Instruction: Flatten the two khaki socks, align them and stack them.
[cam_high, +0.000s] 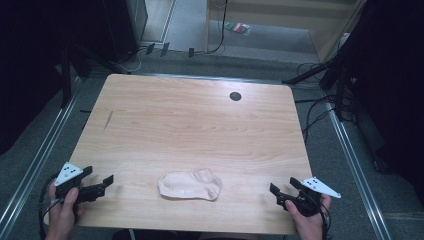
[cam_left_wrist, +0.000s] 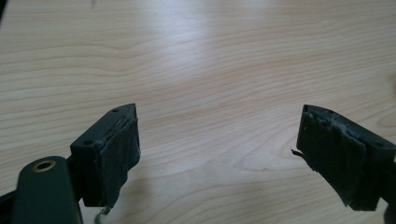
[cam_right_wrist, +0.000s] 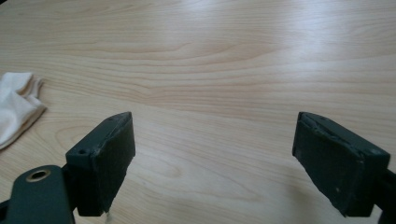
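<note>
The sock (cam_high: 190, 185) lies flat on the wooden table (cam_high: 190, 120), between the two grippers and well apart from each; it is pale, folded over on itself, with its cuff end toward the right gripper (cam_high: 282, 192) and its toe end toward the left gripper (cam_high: 100, 184). The left gripper, held in the person's left hand (cam_high: 62, 210) at the near left corner of the table, has its jaws spread wide with nothing between them; in the left gripper view bare wood grain lies between the two black pads (cam_left_wrist: 116, 158). The right gripper, in the right hand (cam_high: 307, 220) near the table's right edge, is likewise spread wide and empty (its pads (cam_right_wrist: 112, 154) frame bare table); in the right gripper view the sock (cam_right_wrist: 16, 105) sits off to the left of the left jaw, ahead of it and not touching. Each gripper carries a grey three-cornered plate on top, and both point inward toward the sock; a small dark hole (cam_high: 235, 96) sits in the table far ahead of the right gripper.
</note>
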